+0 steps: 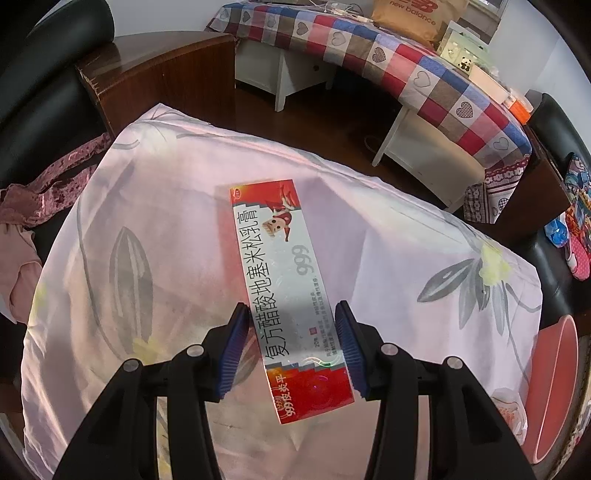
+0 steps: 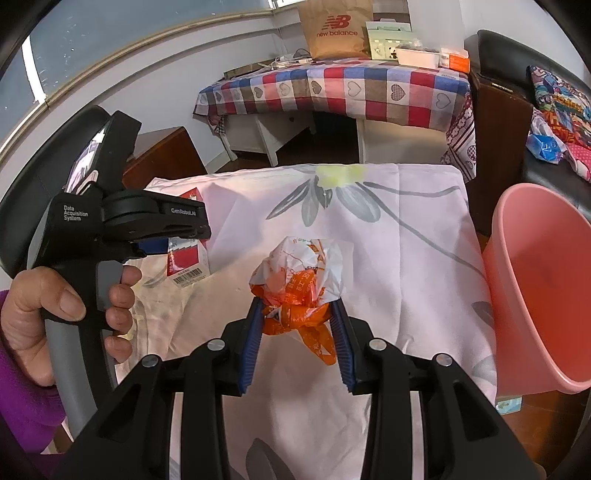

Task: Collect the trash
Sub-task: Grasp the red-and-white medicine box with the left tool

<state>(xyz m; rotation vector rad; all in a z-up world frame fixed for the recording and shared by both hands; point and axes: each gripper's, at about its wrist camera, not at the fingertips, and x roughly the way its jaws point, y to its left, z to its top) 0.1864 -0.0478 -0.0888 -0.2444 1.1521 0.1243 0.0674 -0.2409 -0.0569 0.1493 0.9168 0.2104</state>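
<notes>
A long red-and-white medicine box (image 1: 291, 291) lies between my left gripper's (image 1: 293, 314) blue pads (image 1: 236, 347); the right pad touches the box, a small gap shows on the left. The box also shows under the left gripper in the right wrist view (image 2: 186, 258). A knotted orange-and-white plastic bag (image 2: 299, 284) sits on the flowered cloth (image 2: 406, 258), its lower part between my right gripper's (image 2: 297, 312) pads (image 2: 341, 339), which press on its sides. A pink bin (image 2: 535, 288) stands at the table's right edge.
The flowered cloth covers a small table (image 1: 147, 258). Beyond it stands a checkered-cloth table (image 2: 332, 92) with a paper bag (image 2: 336, 29) and boxes. Dark wooden furniture (image 1: 159, 70) is at left, a black sofa with colourful items (image 2: 554, 110) at right.
</notes>
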